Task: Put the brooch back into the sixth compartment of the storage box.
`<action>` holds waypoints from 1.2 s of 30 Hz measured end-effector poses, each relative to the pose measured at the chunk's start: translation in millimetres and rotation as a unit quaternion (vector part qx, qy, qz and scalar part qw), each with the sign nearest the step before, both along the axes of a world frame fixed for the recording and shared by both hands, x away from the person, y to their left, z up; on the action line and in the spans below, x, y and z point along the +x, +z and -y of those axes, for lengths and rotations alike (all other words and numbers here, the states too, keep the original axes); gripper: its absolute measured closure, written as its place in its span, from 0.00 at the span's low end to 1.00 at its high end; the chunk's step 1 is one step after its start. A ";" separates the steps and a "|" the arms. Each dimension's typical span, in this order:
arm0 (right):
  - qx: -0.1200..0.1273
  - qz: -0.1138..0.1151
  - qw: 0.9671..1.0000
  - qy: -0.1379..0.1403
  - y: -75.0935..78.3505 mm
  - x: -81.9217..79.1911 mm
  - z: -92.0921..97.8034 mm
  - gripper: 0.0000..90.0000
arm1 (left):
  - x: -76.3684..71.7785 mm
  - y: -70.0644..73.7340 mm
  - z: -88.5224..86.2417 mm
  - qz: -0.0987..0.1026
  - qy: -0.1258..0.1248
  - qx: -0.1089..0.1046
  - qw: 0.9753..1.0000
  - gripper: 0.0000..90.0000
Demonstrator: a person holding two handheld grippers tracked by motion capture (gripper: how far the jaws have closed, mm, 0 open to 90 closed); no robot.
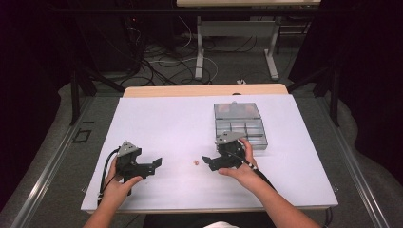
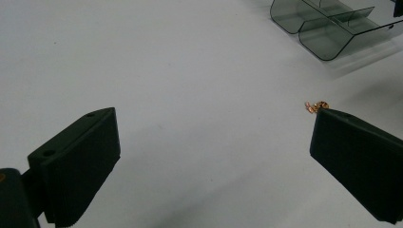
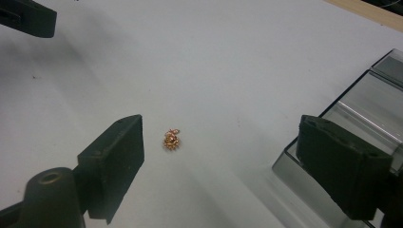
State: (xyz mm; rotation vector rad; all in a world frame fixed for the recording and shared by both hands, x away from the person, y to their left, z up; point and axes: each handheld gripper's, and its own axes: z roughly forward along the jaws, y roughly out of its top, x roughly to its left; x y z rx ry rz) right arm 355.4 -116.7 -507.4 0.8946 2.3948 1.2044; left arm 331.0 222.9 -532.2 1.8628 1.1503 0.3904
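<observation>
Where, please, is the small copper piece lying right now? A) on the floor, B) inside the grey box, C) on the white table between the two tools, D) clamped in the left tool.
C: the copper piece lies loose on the white table, between the open left tool and the open right tool, outside the grey box.

high: overhead, facing forward-down | claw views: low, close | shared: copper piece (image 3: 171, 140)
</observation>
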 end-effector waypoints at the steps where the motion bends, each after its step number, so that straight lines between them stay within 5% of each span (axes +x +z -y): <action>1: 0.006 0.003 1.000 -0.001 -1.3 0.4 -1.7 0.19 | 0.0 0.0 0.0 0.000 -0.001 0.000 1.000 0.04; 21: 0.001 0.008 1.000 0.020 -12.1 6.6 -21.8 0.37 | 0.2 -0.2 0.0 0.000 0.000 0.000 1.000 0.04; 36: -0.027 -0.022 0.999 0.027 -27.3 14.8 -32.6 0.52 | 0.8 -0.5 -0.4 -0.002 -0.001 0.000 1.000 0.04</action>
